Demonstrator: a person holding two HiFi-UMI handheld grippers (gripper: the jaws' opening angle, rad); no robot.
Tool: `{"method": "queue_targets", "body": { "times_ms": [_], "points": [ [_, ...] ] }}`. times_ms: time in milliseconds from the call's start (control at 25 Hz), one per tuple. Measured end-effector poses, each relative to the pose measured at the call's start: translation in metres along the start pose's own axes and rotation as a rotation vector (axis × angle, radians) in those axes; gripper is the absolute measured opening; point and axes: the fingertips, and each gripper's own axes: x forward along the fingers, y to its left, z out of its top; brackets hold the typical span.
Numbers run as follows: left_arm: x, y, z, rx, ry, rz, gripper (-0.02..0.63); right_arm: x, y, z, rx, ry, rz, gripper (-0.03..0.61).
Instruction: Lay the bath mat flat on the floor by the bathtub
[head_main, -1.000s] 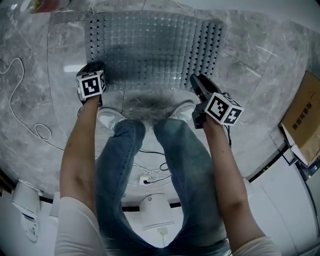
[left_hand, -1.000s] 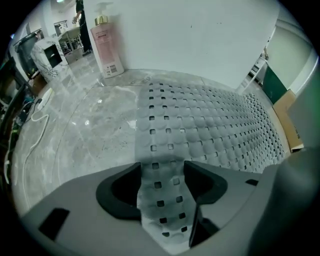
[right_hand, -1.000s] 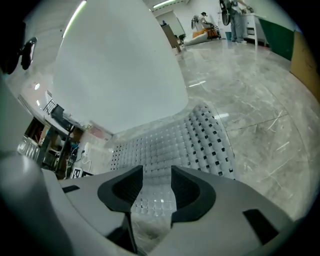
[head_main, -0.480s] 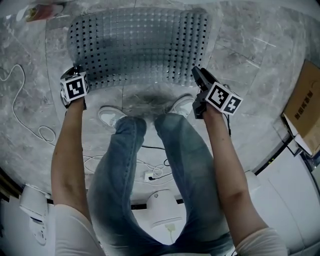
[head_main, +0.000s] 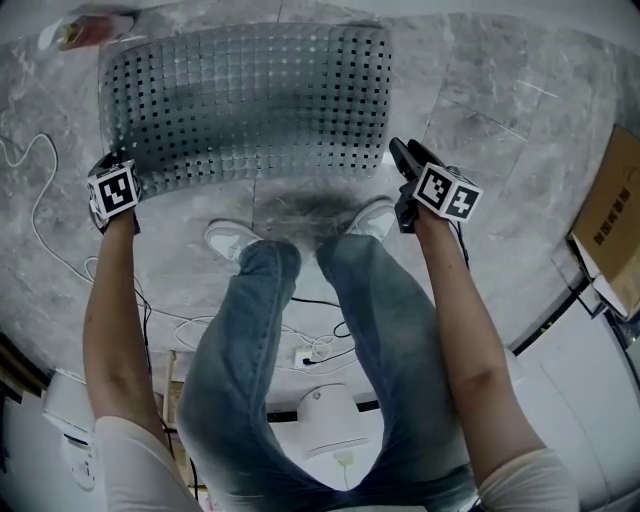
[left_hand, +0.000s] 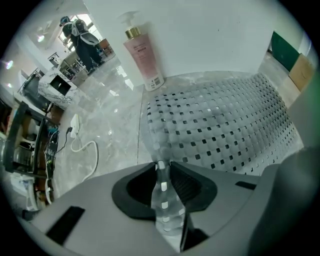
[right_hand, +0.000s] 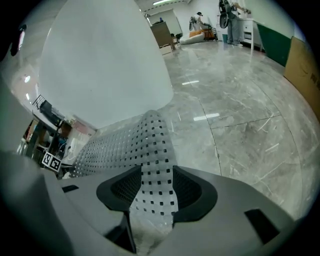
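Observation:
The bath mat (head_main: 245, 95), translucent grey with rows of small holes, lies spread on the marble floor along the white bathtub wall (left_hand: 210, 35). My left gripper (head_main: 108, 172) has just closed and is shut on the mat's near left corner; in the left gripper view a thin fold stands pinched between the pads (left_hand: 162, 167). My right gripper (head_main: 396, 150) is at the near right corner. A wide strip of mat (right_hand: 156, 150) rises from the floor into that gripper (right_hand: 157, 182) and touches both pads, though its jaws have just opened a little.
A pink pump bottle (left_hand: 144, 55) stands by the tub at the mat's far left corner. A white cable (head_main: 40, 225) loops on the floor at left. The person's shoes (head_main: 228, 238) stand just behind the mat. A cardboard box (head_main: 610, 215) sits at right.
My left gripper has swung out to the left with its corner, and the mat has spread wider and shifted left. The right gripper has stayed near its corner.

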Motion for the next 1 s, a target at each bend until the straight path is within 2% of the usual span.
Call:
{"method": "queue_targets", "body": {
  "times_ms": [160, 280, 440, 600, 720, 800, 880, 1000],
  "points": [
    [0.006, -0.001, -0.002, -0.019, 0.012, 0.006, 0.106, 0.018, -0.021, 0.008, -0.032, -0.027, -0.021, 0.204],
    [0.015, -0.001, -0.002, -0.019, 0.012, 0.010, 0.106, 0.041, -0.019, 0.024, -0.077, -0.070, 0.005, 0.142],
    [0.022, 0.002, -0.001, -0.020, 0.015, 0.025, 0.110, 0.071, -0.010, 0.036, -0.169, -0.072, 0.026, 0.067],
    [0.031, 0.007, 0.000, -0.022, 0.017, 0.028, 0.130, 0.100, 0.003, 0.041, -0.223, -0.052, 0.037, 0.053],
    [0.050, 0.007, -0.013, -0.072, 0.022, 0.010, 0.150, 0.121, 0.000, 0.035, -0.278, 0.003, -0.004, 0.051],
    [0.045, 0.007, -0.009, -0.063, 0.015, 0.018, 0.163, 0.128, -0.007, 0.031, -0.301, 0.024, -0.028, 0.050],
    [0.049, 0.002, -0.013, -0.074, 0.019, -0.004, 0.149, 0.130, -0.007, 0.031, -0.333, 0.033, -0.032, 0.050],
    [0.048, -0.002, -0.006, -0.094, -0.035, -0.013, 0.179, 0.131, -0.004, 0.033, -0.336, 0.051, -0.027, 0.049]
  ]
}}
